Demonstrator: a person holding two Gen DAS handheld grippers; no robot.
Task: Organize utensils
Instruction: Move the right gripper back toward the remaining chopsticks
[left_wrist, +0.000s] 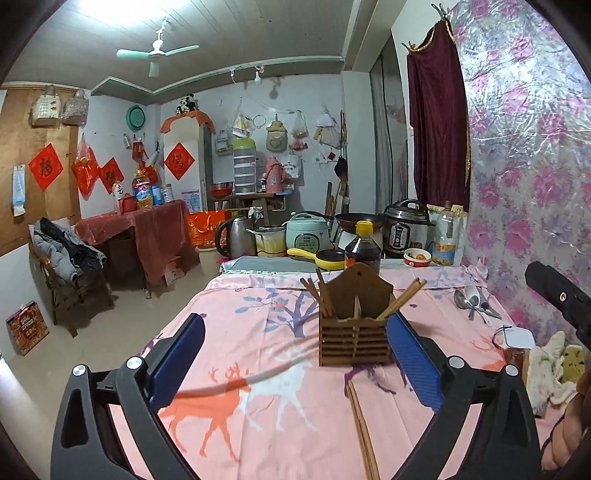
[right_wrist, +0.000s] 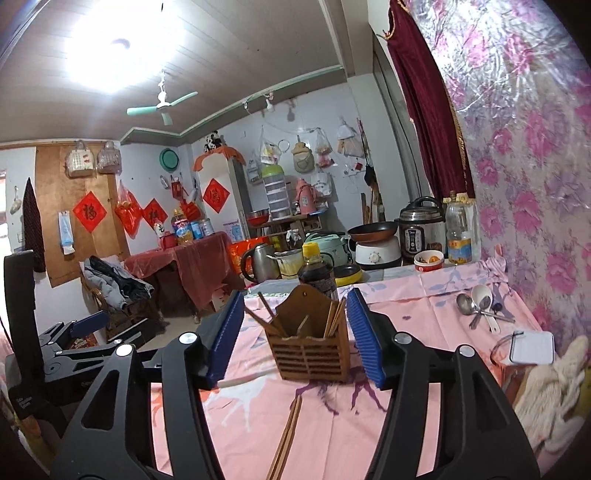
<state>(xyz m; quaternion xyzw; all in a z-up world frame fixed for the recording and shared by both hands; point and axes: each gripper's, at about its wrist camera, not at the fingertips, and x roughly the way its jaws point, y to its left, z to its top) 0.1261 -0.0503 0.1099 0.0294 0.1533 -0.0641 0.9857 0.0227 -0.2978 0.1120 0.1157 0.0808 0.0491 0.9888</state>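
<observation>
Chopsticks of brown wood (right_wrist: 334, 317) already stood in the slatted brown wooden holder (right_wrist: 308, 350) on the pink deer-print cloth (left_wrist: 258, 406), while a loose pair (right_wrist: 284, 439) and metal and white spoons (right_wrist: 480, 308) lay unsorted, and both my left gripper (left_wrist: 295, 363) and right gripper (right_wrist: 295, 334) gaped empty.

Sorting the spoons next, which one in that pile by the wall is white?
The big ceramic spoon, bowl toward the far end of the spoon pile. The others beside it are grey metal spoons with thin handles.
</observation>
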